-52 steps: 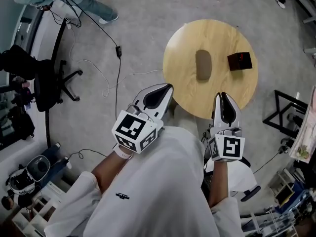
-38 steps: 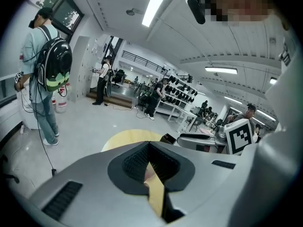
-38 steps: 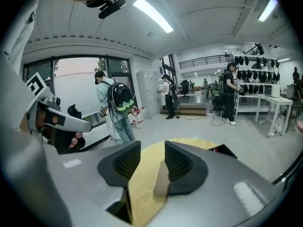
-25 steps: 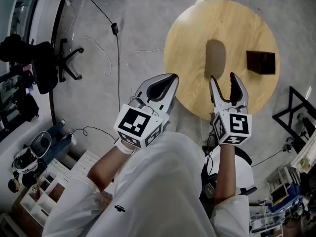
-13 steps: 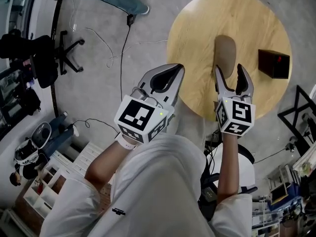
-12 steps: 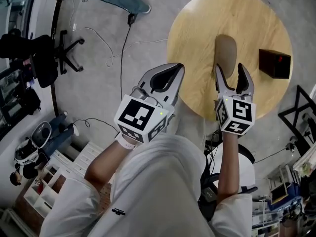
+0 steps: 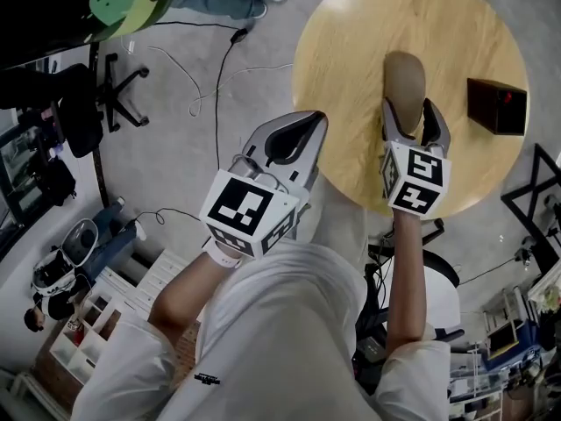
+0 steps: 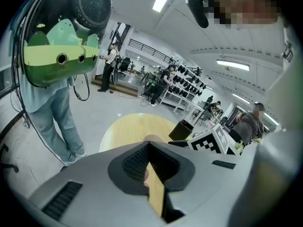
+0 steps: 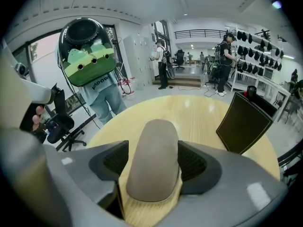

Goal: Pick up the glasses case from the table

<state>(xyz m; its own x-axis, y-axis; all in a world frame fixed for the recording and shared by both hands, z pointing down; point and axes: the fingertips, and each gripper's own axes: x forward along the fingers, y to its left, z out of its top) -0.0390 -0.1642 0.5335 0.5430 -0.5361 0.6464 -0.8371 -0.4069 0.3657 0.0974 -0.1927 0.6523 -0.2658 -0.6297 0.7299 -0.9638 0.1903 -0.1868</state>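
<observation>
Head view: round wooden table [image 7: 351, 24] is my ref. Glasses case [image 7: 404, 79] lies flat near the table's middle, long axis running away from me. Right gripper [image 7: 410, 112] is over the table's near half, jaws opening, one on each side of the case's near end. Dark box [image 7: 498, 105] sits by the table's right rim, well apart from the case. Left gripper [image 7: 314, 119] hangs just off the table's near-left rim, over the floor, jaws pressed together, nothing in them.

Left gripper view: tips meet, only a slit lower down w/ the table's wood showing through. Box is on the table's far-right side.

Right gripper view: the case's rounded near end fills the gap btwn the spread jaws and rests on the table; can't tell if the pads touch its sides. Box stands toward the table's right.
</observation>
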